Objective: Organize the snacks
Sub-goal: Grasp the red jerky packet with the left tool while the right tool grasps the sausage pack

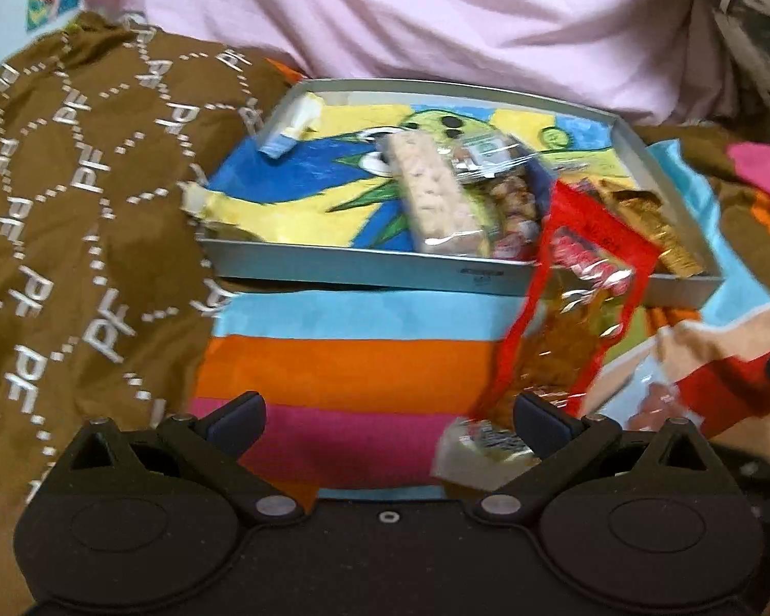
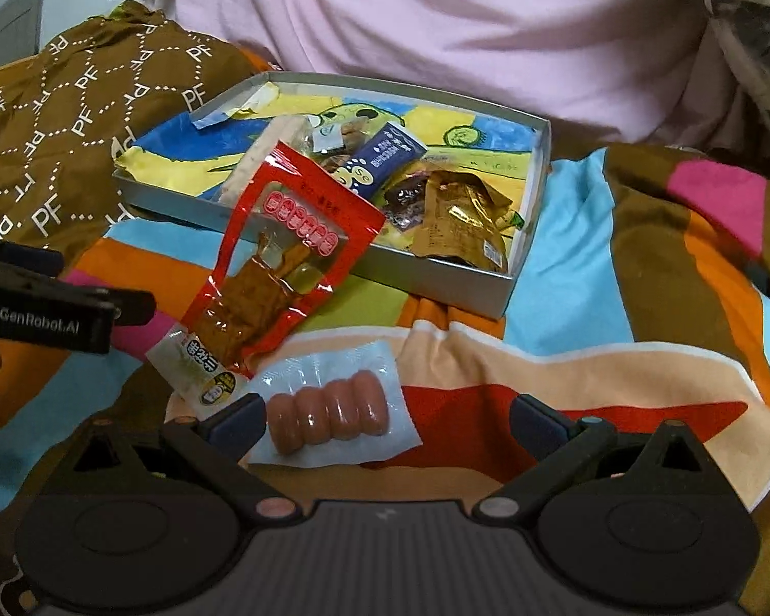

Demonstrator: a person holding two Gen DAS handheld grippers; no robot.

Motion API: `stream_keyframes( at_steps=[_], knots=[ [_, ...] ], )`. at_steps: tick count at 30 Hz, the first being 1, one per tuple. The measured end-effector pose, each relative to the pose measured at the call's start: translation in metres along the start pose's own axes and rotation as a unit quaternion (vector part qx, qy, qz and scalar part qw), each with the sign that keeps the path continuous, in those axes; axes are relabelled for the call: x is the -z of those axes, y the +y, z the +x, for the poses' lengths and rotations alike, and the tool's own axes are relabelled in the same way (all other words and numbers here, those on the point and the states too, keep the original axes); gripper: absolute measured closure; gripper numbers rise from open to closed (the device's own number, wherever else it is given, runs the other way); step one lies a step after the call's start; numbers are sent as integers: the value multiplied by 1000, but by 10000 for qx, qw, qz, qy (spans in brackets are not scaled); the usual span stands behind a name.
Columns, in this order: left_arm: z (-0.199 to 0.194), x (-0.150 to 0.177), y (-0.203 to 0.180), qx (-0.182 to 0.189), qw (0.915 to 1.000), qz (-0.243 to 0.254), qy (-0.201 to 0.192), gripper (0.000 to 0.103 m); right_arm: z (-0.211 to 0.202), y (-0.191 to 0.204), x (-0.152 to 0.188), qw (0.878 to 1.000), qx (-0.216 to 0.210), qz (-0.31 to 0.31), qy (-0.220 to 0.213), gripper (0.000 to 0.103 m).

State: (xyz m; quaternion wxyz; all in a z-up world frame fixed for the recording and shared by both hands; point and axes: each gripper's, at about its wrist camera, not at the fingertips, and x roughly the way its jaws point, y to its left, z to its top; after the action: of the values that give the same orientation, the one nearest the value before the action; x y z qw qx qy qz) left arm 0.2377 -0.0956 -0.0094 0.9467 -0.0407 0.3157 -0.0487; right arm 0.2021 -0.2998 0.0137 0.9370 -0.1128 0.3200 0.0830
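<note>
Right claw (image 2: 385,418): we see it open, sausage pack (image 2: 333,410) between fingers, touching the left one.
Left claw (image 1: 390,418): open, red pouch (image 1: 564,308) beside right finger.

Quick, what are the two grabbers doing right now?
Left gripper: open, holding nothing; the red snack packet lies by its right finger.
Right gripper: open, around the sausage pack, not squeezing it.

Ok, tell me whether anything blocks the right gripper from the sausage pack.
Nothing visible does. The sausage pack lies on the striped blanket right ahead of the open right gripper, nearer its left finger. The red snack pouch lies beyond.
</note>
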Motion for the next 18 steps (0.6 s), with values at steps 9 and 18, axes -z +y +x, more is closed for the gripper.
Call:
stream_keyframes(
  at_steps=[9, 18],
  knots=[
    [2, -18, -20, 858, 9943, 591, -205, 1, -1, -1, 1, 9999, 87, -90, 68, 0],
    [19, -25, -34, 1359, 9823, 1289, 89, 2, 0, -6, 4, 9998, 149, -91, 128, 0]
  ],
)
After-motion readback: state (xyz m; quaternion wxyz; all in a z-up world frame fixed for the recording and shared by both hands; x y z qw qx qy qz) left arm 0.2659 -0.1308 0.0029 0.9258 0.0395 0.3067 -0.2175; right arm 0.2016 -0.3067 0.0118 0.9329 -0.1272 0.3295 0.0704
